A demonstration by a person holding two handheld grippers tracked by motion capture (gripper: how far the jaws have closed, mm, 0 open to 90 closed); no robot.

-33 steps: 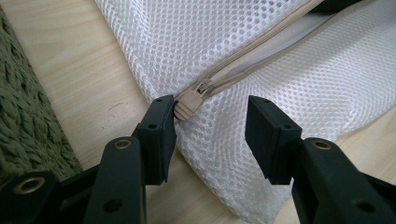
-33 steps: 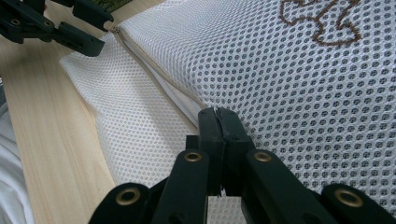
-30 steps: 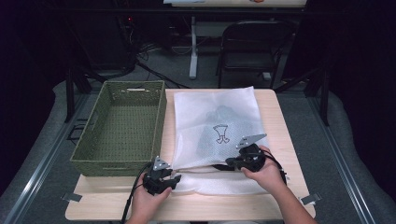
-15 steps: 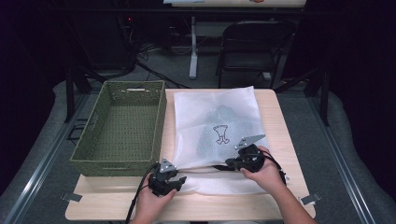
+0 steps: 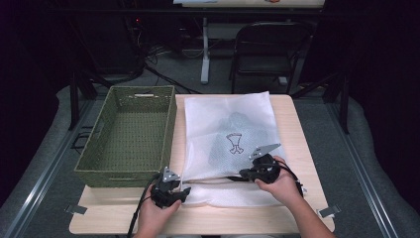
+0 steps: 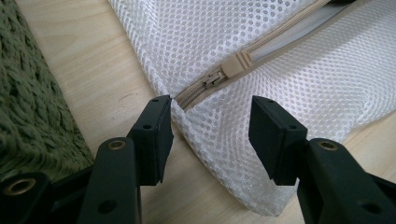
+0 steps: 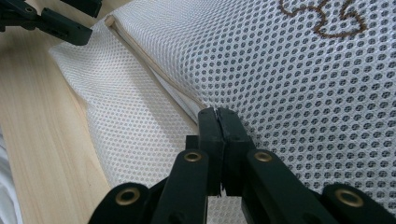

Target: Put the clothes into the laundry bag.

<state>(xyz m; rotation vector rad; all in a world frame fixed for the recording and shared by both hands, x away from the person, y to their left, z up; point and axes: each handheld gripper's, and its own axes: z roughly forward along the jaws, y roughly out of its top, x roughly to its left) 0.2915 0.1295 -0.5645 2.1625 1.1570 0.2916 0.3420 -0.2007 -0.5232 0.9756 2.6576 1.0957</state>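
The white mesh laundry bag (image 5: 230,144) is lying flat on the wooden table (image 5: 297,124), just beside the green woven basket (image 5: 129,134). The left gripper (image 6: 210,133) is standing with jaws apart around the zipper end (image 6: 212,81) — the right gripper (image 7: 218,135) is pinching the bag's zipper edge.

The laundry bag (image 6: 289,79) is white open-weave mesh cloth with a beige fabric zipper tape (image 6: 261,46). At its 9 o'clock, the basket (image 5: 129,134) is rough green woven fibre. The table (image 6: 88,70) is smooth, matt pale wood.
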